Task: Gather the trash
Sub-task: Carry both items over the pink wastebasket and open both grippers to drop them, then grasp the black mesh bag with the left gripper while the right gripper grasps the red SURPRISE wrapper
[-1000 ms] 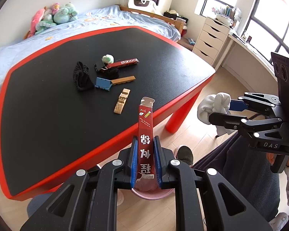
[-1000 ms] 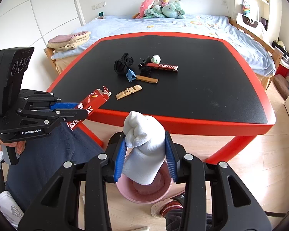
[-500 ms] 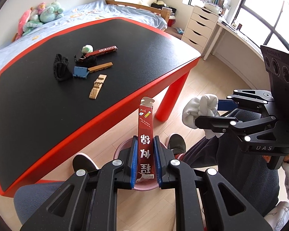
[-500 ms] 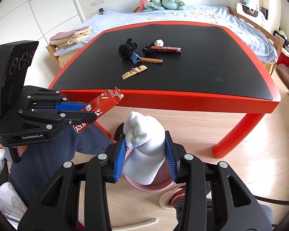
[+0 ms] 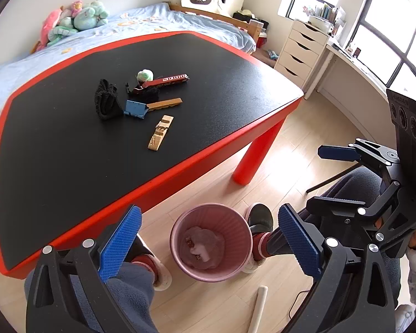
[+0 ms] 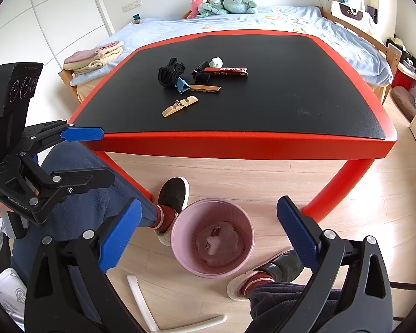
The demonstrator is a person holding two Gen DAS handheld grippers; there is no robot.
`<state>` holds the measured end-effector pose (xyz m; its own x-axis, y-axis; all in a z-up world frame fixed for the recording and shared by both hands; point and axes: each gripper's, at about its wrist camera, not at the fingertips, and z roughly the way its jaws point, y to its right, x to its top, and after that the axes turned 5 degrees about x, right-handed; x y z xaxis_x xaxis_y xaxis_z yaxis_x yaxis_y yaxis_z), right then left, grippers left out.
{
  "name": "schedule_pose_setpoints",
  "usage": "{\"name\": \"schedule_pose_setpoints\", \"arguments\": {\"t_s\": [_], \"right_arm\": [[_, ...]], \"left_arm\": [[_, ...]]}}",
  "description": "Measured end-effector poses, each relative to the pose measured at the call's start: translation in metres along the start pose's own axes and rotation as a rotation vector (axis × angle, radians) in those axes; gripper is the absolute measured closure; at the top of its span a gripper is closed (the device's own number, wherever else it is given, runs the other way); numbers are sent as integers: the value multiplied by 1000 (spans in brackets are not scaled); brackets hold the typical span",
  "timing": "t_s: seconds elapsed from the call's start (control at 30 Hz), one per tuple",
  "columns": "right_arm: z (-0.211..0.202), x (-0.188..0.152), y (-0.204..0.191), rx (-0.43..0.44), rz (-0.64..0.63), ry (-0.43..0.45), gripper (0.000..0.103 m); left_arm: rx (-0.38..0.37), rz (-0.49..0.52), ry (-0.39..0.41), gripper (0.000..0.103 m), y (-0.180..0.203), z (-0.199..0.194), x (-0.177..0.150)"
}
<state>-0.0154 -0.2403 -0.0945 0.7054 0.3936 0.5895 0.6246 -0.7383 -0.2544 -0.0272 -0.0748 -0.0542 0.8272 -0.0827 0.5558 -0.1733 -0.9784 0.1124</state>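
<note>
A pink ribbed trash bin (image 5: pixel 210 241) stands on the wood floor by the red-edged black table (image 5: pixel 180 166); it also shows in the right wrist view (image 6: pixel 212 238). Crumpled trash (image 5: pixel 201 245) lies inside it. My left gripper (image 5: pixel 208 245) is open and empty right above the bin. My right gripper (image 6: pixel 208 237) is open and empty above it too. On the table lie a red wrapper (image 5: pixel 165 81), a black cloth (image 5: pixel 105 102), a blue piece (image 5: pixel 135 108), wooden pieces (image 5: pixel 160 133) and a green-white ball (image 5: pixel 144 75).
The person's feet (image 6: pixel 172 194) and legs flank the bin. A white stick (image 6: pixel 140 299) lies on the floor. A red table leg (image 5: pixel 256 156) stands near the bin. A bed (image 6: pixel 263 19) is behind the table; white drawers (image 5: pixel 299 55) stand at right.
Both grippers have opened over the bin. The red box has left my left gripper and the white wad my right; trash now lies in the bin.
</note>
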Motion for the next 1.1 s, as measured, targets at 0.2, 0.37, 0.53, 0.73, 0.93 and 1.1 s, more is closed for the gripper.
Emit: {"name": "schedule_pose_setpoints", "arguments": {"t_s": [0.2,0.37,0.53,0.73,0.93,1.1], "right_arm": [[1,1,0,5,0,2,5],[3,2,-1,11,0,-2,5],[4,4,2,17,2,0,4],[4,15,3,20,-18,11,4],[3,39,4,25,-54,29,4],[7,66,8,37,-95,38,4]], "left_arm": [[3,-6,-3,8,-3,1,-2],[9,-10,-4,8,-5,0,-1],[15,-25,-6,8,-10,2,0],[38,-52,4,8,-25,-2,8],[68,-69,18,8,-43,-4,24],[87,-92,30,8,-61,-5,45]]}}
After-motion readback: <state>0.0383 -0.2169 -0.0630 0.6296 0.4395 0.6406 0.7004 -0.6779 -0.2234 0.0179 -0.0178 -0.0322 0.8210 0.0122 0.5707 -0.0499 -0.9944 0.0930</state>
